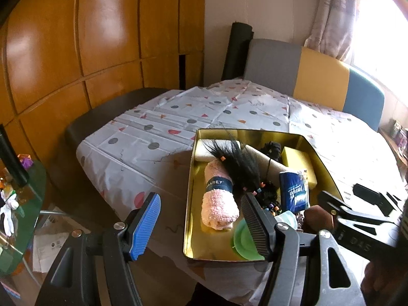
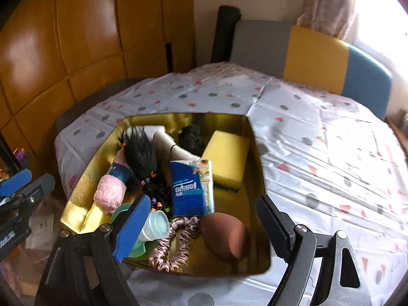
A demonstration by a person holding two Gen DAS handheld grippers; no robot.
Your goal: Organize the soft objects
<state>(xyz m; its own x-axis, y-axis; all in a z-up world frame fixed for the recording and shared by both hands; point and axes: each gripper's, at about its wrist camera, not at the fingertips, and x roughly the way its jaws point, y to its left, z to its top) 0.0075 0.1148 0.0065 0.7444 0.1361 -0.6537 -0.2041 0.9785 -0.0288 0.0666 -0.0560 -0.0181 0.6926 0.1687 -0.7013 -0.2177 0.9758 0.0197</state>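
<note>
both grippers, left (image 1: 201,227) and right (image 2: 204,227), wide, empty | soft stuff all packed in tin (image 2: 257,137) at table's near edge | sponge (image 2: 227,158) far right corner, towel (image 2: 112,191) along left wall | looks basically done

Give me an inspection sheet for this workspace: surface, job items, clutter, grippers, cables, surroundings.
Surface: table under a spotted tablecloth, creased.
Job's things: gold tin holds a pink rolled towel, yellow sponge, blue tissue pack, black hair piece, satin scrunchie, brown makeup sponge, green lid and pale cup.
Clutter: papers on the floor; glass side table with oddments.
Grippers: left gripper and right gripper open, holding nothing.
Cables: nothing seen.
Surroundings: wooden wardrobe, multicoloured bench back, curtain.
</note>
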